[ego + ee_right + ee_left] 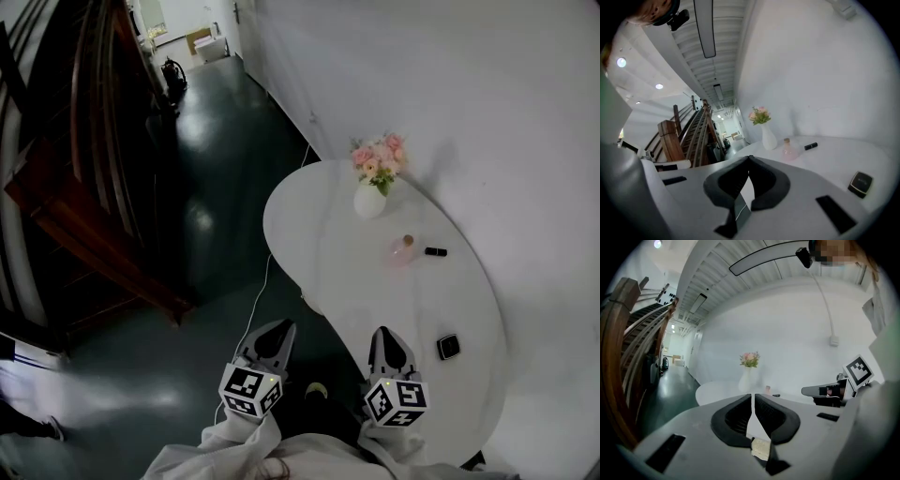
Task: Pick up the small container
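Observation:
A small black square container [448, 346] lies on the white oval table [319, 234] near its right front edge; the right gripper view shows this container [860, 182] low on the right. A pink bottle [405, 249] and a black tube [435, 251] lie farther back. My right gripper [382, 333] hovers over the table's near edge, left of the black container, its jaws shut and empty [749, 158]. My left gripper [278, 326] hangs over the floor just off the table's left edge, also shut with nothing in it [753, 397].
A white vase of pink flowers [371, 192] stands at the table's far end by the white wall. A wooden staircase [84, 187] rises on the left across the dark green floor. A cable [258, 300] runs down beside the table.

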`<state>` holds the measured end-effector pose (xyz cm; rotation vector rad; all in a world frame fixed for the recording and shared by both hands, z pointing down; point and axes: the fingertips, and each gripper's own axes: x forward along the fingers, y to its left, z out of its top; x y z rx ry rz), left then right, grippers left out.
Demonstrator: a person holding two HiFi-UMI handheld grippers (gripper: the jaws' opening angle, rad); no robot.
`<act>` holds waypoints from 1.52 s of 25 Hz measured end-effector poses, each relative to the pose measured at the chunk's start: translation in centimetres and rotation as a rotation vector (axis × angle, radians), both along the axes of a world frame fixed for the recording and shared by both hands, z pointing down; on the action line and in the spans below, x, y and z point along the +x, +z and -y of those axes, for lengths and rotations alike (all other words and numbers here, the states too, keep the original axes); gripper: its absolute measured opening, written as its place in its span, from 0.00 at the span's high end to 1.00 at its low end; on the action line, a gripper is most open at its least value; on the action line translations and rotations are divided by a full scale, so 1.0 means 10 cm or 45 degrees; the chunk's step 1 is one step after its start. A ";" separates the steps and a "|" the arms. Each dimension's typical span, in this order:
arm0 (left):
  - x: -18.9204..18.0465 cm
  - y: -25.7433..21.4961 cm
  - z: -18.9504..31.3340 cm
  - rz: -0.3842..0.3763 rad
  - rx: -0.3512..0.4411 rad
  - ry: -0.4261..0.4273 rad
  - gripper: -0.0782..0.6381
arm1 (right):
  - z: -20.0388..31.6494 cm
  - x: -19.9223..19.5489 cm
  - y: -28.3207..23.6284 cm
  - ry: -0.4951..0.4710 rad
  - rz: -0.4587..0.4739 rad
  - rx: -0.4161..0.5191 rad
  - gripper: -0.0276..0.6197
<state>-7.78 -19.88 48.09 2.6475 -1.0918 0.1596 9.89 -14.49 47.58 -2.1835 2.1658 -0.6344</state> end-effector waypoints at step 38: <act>2.07 0.32 1.25 0.093 -0.036 0.839 0.58 | 0.47 1.24 0.20 0.694 0.000 -0.116 0.88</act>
